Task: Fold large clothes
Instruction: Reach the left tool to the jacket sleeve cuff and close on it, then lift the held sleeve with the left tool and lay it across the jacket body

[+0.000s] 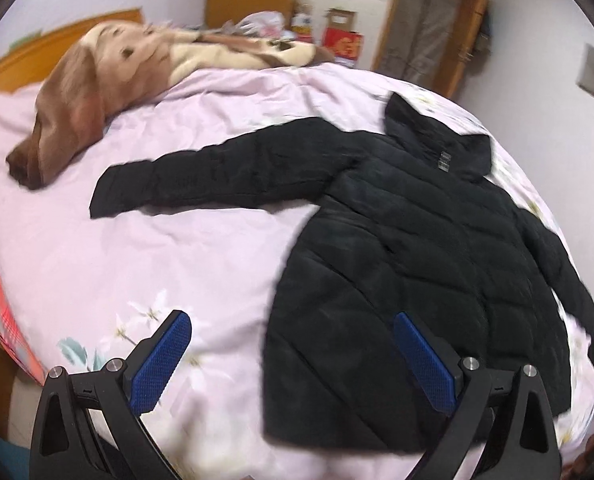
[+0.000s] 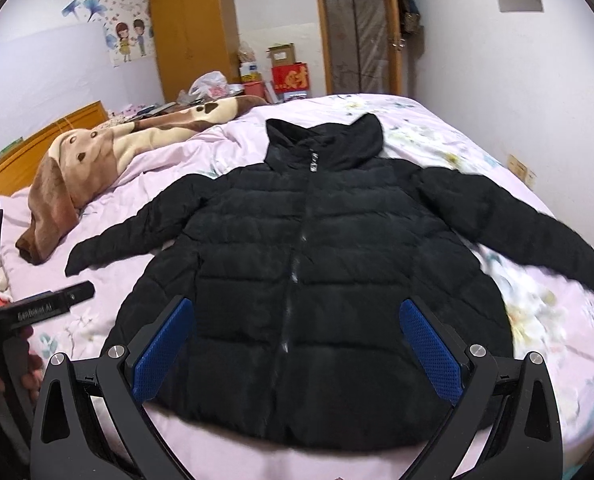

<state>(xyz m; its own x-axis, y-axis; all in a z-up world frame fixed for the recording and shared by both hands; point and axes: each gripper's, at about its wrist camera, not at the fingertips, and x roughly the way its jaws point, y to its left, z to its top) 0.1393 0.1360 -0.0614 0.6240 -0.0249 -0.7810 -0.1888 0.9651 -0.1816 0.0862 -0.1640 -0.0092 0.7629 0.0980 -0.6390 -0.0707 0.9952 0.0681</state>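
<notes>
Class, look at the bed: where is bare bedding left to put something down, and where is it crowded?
Bare pink bedding lies below the black jacket's outstretched sleeve, reaching the near edge. More lies past the collar, and some below the other sleeve. The brown blanket crowds the headboard side.

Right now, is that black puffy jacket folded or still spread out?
Spread out: the black quilted puffer jacket lies flat on the pink floral bedspread, front zipped, both sleeves stretched outward.

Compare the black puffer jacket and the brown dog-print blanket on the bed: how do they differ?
The black puffer jacket lies spread flat, front up and zipped, sleeves out to both sides; the brown dog-print blanket lies bunched and crumpled. The jacket is at the near edge, under both open grippers; the blanket is farther back, by the headboard. Both rest on the pink floral bedcover.
</notes>
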